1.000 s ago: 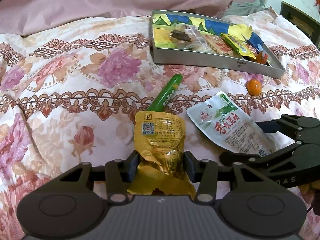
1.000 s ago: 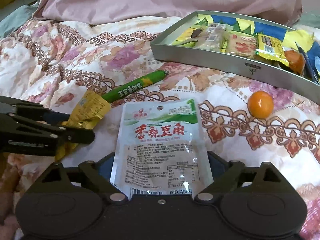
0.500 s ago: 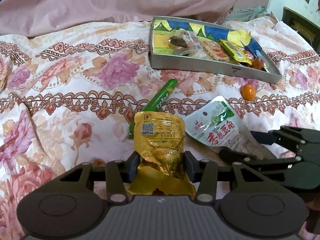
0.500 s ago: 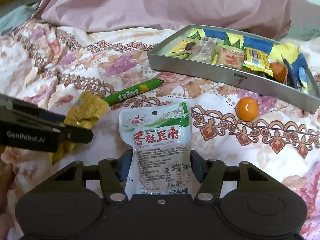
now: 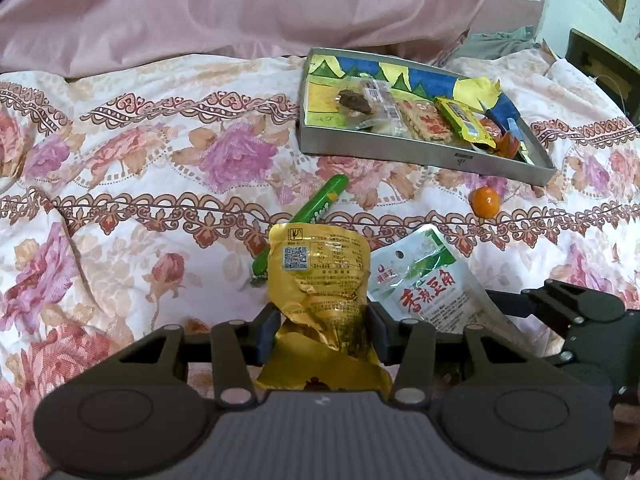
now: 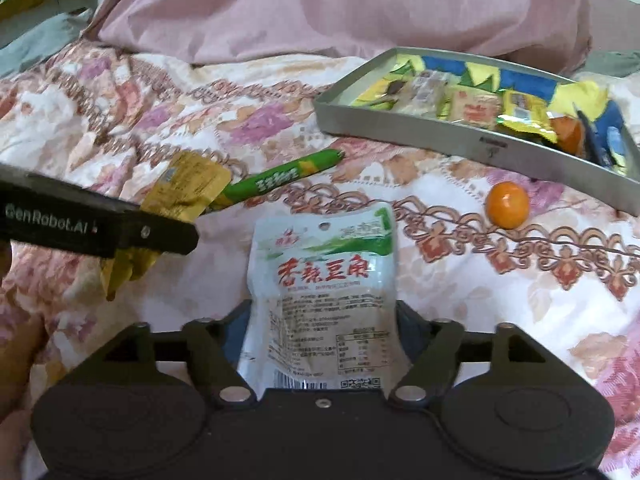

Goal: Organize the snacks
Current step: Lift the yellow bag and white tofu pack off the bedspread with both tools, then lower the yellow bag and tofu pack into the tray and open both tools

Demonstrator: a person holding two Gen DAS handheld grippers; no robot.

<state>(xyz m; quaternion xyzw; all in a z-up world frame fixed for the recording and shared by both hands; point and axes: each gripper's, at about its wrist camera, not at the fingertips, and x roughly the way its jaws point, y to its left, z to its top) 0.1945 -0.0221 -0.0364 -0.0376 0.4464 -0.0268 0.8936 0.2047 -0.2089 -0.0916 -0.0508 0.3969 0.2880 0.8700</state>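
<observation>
My left gripper (image 5: 322,332) is shut on a yellow snack packet (image 5: 318,276), held above the floral bedspread; it also shows in the right wrist view (image 6: 184,196). My right gripper (image 6: 324,336) is shut on a white and green snack pouch (image 6: 324,280), also seen in the left wrist view (image 5: 424,284). A green sausage stick (image 5: 308,216) and a small orange (image 5: 485,200) lie on the bed. A metal tray (image 5: 420,156) with several snacks sits beyond them.
A pink quilt (image 5: 240,12) is bunched behind the tray. The floral bedspread (image 5: 140,168) stretches to the left. A dark frame (image 5: 596,64) stands at the far right.
Both grippers have lifted and drawn back with their packets; the tray, sausage stick and orange look farther away. The right gripper closed on the pouch, which had lain flat.
</observation>
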